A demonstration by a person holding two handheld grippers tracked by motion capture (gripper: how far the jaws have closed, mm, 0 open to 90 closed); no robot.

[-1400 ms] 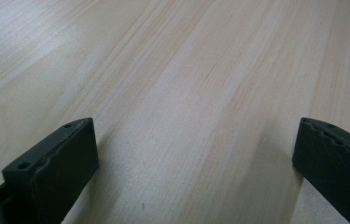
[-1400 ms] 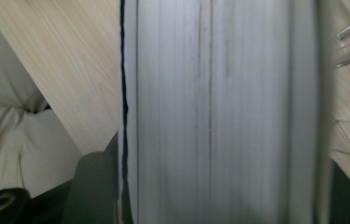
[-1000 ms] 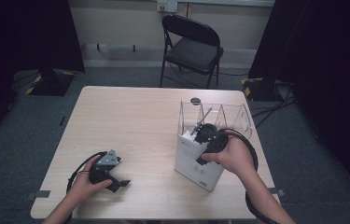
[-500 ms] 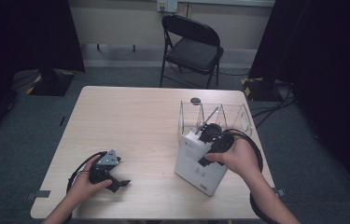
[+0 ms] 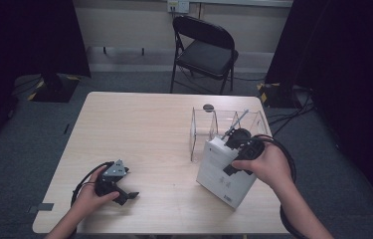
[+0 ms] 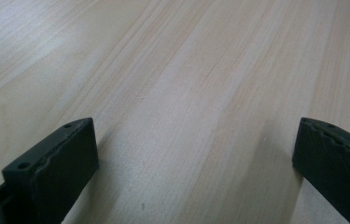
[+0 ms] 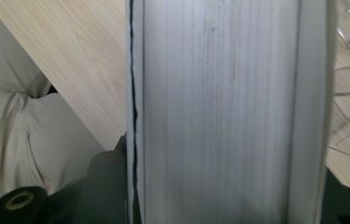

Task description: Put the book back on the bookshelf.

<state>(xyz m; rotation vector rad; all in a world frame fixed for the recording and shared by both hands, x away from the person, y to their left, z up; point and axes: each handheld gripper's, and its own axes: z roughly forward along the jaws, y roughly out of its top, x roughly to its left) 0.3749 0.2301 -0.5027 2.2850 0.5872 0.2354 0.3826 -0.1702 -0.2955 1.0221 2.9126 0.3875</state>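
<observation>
Clamped edge-on, the white box [image 5: 224,174] sits tilted at about four o'clock on the table [image 5: 144,129], its lower corner toward the near edge and its upper end leaning against the clear acrylic organizer [image 5: 224,124]. From the right gripper view the box's narrow side [image 7: 224,112] runs straight up between the two black jaws, which press on its two broad faces, so the right gripper [image 5: 241,152] has the box in a firm hold. The person's right hand [image 5: 268,167] wraps the gripper body, just at three o'clock of the box.

At one o'clock of the box the organizer stands upright, with a thin rod [image 5: 236,123] slanting out of one compartment. A small dark disc [image 5: 208,107] lies on the wood just beyond it, toward twelve o'clock.

Well apart, at about seven o'clock on the table, the left gripper [image 5: 124,191] rests in the left hand [image 5: 92,199] with its jaws spread wide over bare wood [image 6: 186,102], nothing between them.

A black folding chair [image 5: 206,52] stands past the far edge at twelve o'clock.
</observation>
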